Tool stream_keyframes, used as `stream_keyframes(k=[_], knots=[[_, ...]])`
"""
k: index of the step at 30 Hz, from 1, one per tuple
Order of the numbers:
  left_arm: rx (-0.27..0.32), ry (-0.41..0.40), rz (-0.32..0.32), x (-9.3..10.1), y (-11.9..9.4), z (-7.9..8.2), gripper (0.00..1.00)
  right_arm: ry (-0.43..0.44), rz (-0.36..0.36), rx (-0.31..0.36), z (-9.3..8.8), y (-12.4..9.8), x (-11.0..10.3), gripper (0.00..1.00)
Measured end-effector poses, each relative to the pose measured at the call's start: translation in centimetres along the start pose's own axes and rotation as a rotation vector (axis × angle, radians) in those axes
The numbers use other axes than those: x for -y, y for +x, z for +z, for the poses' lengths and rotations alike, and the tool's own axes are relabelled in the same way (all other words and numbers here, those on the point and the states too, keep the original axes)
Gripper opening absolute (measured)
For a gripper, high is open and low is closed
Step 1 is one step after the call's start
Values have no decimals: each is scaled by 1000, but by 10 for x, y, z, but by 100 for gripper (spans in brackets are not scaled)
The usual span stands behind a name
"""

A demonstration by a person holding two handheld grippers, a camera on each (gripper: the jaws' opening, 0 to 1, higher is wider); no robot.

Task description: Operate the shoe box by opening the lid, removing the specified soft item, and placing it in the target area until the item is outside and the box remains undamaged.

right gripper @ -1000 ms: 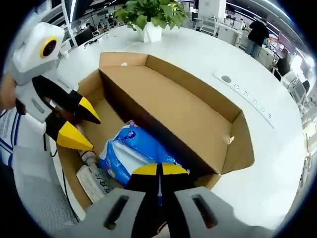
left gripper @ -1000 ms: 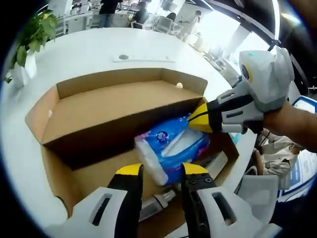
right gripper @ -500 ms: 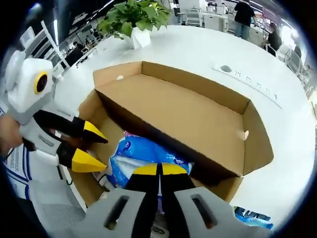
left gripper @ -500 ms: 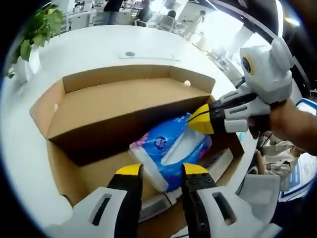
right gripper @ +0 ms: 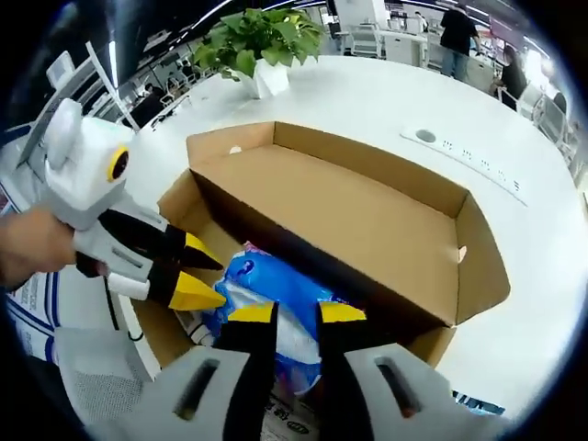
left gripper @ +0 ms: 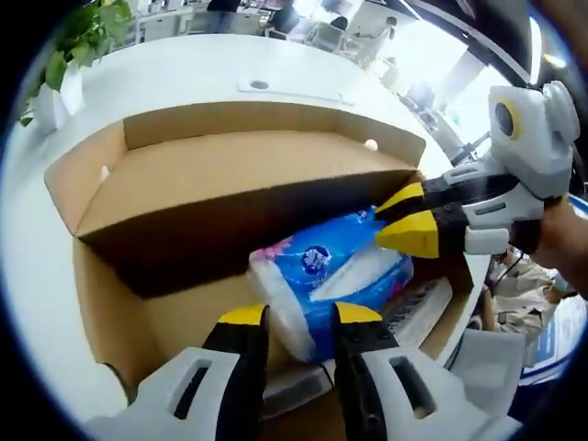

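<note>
A brown cardboard shoe box (left gripper: 99,303) stands open on the white table, its lid (left gripper: 239,175) folded back behind it. Inside lies a soft blue-and-white tissue pack (left gripper: 326,276). My left gripper (left gripper: 299,316) is open, its yellow tips on either side of the pack's near end. My right gripper (left gripper: 407,218) reaches in from the right, jaws slightly apart at the pack's far end. In the right gripper view, my right gripper (right gripper: 296,312) is open over the pack (right gripper: 266,285) and the left gripper (right gripper: 197,271) touches its left end. The lid (right gripper: 349,220) stands behind.
A flat white packet (left gripper: 423,308) lies on the box floor beside the pack. A potted plant (right gripper: 262,37) stands at the table's far side and a socket strip (right gripper: 469,161) lies beyond the lid. A hand (right gripper: 28,243) holds the left gripper. People stand in the background.
My right gripper's jaws, pinched together on the pack's wrapper before, have parted. The left gripper's tips have moved closer against the pack. Both views have shifted slightly.
</note>
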State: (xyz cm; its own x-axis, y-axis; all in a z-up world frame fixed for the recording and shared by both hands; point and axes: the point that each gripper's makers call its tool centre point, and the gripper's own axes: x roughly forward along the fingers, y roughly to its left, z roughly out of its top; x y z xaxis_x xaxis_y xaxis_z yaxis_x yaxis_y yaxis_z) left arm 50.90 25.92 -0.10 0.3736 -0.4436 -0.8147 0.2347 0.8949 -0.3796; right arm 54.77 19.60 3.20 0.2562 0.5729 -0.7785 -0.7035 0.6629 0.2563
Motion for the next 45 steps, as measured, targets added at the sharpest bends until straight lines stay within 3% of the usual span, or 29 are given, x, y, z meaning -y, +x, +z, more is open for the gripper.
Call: stream_keyframes(k=[1,4,9,16,21,28,39,45], knots=[[5,-19,-6,1,0,1,25,2,0,10,2,-3,-1,33],[9,-22,-10,2,-1,1,26,30,-7,34,6,-17,3,29],[22,-44,-22,3,-7,3,25,51,-47,-8,-12,-21,17,24],[53,-38,-13,4,-11,15,24,117,-88,-70,-32,-17,26,16],[9,-34,-6,3,0,8,25,144,-103,-91,-37,-10,28,17],[-1,-46,3,-1,6,4,25,154,-105,-105,-41,-1,30,15],[-17,-43,15,-4,8,0,13,128,-105,-108,-41,-3,32,8],[2,-50,5,-3,8,1,4,111,-100,-114,-44,0,28,1]])
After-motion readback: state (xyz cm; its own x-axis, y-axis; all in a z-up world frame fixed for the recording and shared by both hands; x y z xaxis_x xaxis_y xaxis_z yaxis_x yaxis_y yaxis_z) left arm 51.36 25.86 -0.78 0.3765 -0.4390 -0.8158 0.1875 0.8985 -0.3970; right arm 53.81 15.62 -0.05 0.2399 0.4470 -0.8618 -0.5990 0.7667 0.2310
